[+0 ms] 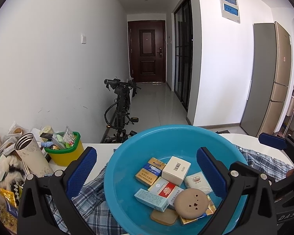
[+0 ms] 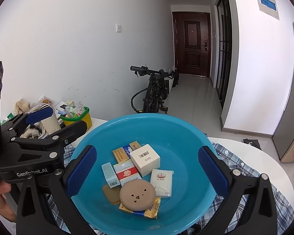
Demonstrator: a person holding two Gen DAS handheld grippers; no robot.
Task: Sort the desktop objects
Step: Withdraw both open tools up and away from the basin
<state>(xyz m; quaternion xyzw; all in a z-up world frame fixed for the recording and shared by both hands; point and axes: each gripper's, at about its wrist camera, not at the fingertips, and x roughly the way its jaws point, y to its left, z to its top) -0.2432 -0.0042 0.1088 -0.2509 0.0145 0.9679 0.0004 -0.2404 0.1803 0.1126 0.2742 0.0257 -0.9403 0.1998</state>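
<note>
A blue basin [image 1: 127, 176] is seen at the lower centre of both views, resting on a plaid shirt [image 1: 92, 199]. Small boxes and a round tan case [image 2: 137, 194] lie inside it. The left gripper [image 1: 147, 170] and right gripper [image 2: 147, 168] are held above it, jaws spread wide, nothing gripped. A green-rimmed yellow tub [image 1: 65, 152] stands at the left.

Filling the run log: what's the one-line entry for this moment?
left gripper: open, empty | right gripper: open, empty | both over blue basin | basin: boxes, round tan case | under basin: plaid shirt
</note>
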